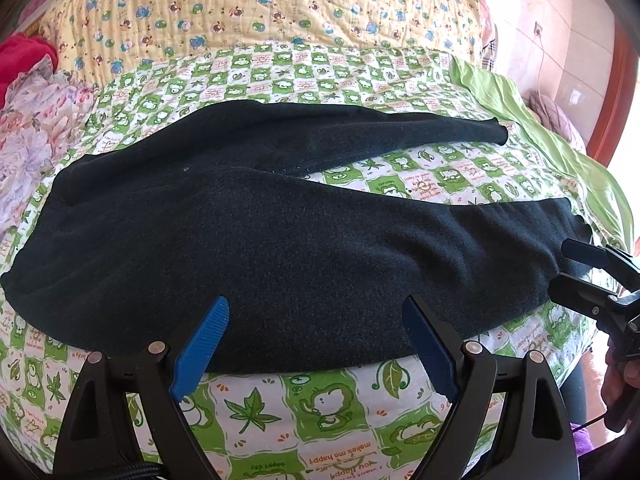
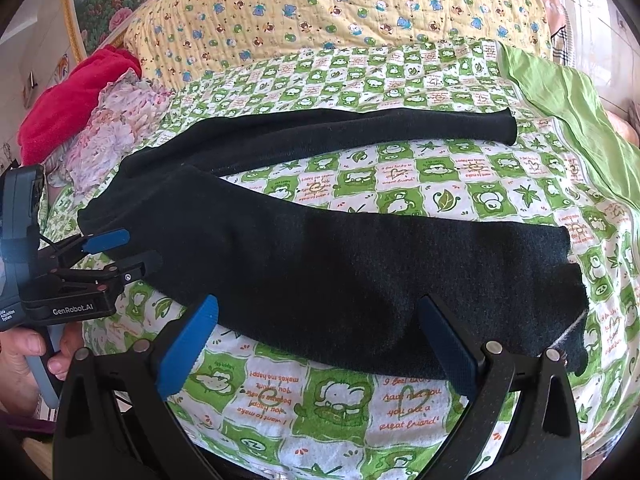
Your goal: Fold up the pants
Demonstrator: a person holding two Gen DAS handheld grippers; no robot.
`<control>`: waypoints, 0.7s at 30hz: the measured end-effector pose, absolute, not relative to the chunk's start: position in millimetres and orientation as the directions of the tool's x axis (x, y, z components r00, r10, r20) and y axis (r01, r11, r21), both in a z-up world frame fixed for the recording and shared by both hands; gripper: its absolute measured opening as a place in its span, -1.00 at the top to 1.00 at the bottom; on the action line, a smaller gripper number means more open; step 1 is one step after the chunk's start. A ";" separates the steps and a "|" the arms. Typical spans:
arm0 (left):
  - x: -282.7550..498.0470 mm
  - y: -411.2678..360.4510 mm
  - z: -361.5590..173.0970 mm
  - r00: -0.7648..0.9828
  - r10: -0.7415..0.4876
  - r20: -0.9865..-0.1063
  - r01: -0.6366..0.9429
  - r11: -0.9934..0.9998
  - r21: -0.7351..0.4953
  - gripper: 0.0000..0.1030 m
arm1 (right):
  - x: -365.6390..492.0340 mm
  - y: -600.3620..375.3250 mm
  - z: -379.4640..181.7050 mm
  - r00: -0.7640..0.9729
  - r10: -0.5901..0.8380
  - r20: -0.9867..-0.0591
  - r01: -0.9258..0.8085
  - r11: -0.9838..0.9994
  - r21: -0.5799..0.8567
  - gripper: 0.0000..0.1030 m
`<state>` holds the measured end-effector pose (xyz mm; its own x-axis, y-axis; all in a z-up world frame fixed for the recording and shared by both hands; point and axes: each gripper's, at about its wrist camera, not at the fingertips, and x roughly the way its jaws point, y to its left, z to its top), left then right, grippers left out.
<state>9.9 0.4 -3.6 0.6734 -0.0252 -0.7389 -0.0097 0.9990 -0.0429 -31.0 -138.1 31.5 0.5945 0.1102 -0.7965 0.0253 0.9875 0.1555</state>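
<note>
Pants (image 1: pixel 248 240) lie spread, legs apart, across the frame's middle on the green-checked sheet (image 1: pixel 320 408).

Left gripper (image 1: pixel 316 340) and right gripper (image 2: pixel 316 344) gape wide at the lower edge; the pants' near hem is hidden behind their fingers.

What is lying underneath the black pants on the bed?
The black pants lie on a green-and-white cartoon-print sheet, visible around and between the legs. Anything directly beneath the fabric is covered.
</note>
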 end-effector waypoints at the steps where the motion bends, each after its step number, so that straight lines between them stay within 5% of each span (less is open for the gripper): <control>1: 10.2 -0.2 -3.5 0.673 -0.026 -0.739 -0.008 0.999 -0.042 -0.73 | -31.3 -138.7 31.7 0.595 0.108 -0.796 0.026 0.988 0.154 -0.95; 21: 37.9 -1.2 -0.6 0.651 -0.057 -0.757 0.032 0.998 -0.048 -0.73 | -19.7 -154.3 34.9 0.600 0.142 -0.788 0.041 0.977 0.207 -0.94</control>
<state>37.9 -1.2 -0.6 0.6508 -0.0572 -0.7571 0.0319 0.9983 -0.0480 -19.7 -154.3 34.9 0.5996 0.1417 -0.7876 0.0413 0.9774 0.2073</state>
